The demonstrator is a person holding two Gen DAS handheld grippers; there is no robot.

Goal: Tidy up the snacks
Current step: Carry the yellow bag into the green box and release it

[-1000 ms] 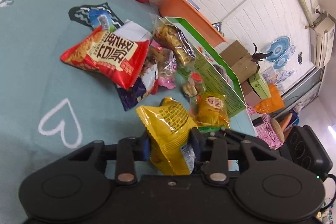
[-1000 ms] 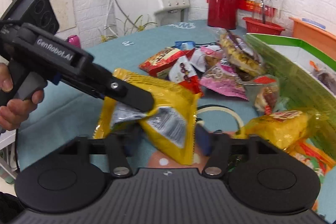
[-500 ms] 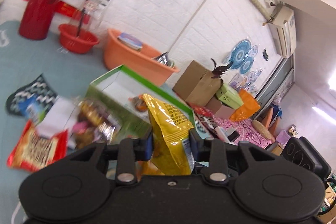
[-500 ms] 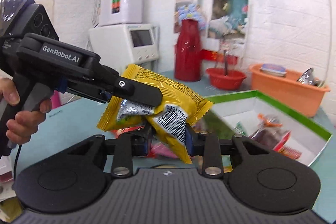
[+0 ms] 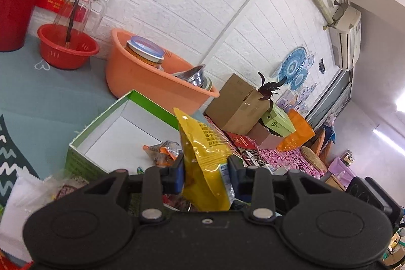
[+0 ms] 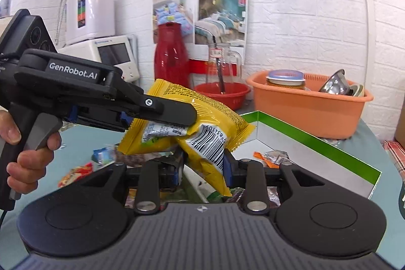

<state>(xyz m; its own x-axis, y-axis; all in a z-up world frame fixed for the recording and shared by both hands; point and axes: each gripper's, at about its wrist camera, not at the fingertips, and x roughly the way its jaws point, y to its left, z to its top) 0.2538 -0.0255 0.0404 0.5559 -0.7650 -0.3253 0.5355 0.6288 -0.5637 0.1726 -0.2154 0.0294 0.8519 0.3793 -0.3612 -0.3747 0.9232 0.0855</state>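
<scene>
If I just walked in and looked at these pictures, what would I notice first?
First, the bright yellow snack packet in the middle, gripped from two sides by the left gripper and the right gripper, up in the air. Just behind it lies the green-edged box, open, with an orange-wrapped snack inside. Farther back by the white brick wall sit an orange plastic basin and a tall red thermos.

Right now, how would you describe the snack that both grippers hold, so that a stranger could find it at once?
Find the orange tub against the white brick wall, then the green-edged box in front of it. Above the box's near corner hangs a yellow packet, pinched by the left gripper and the right gripper. It alone is in the air, plain yellow with a barcode; the other snacks lie flat.
</scene>
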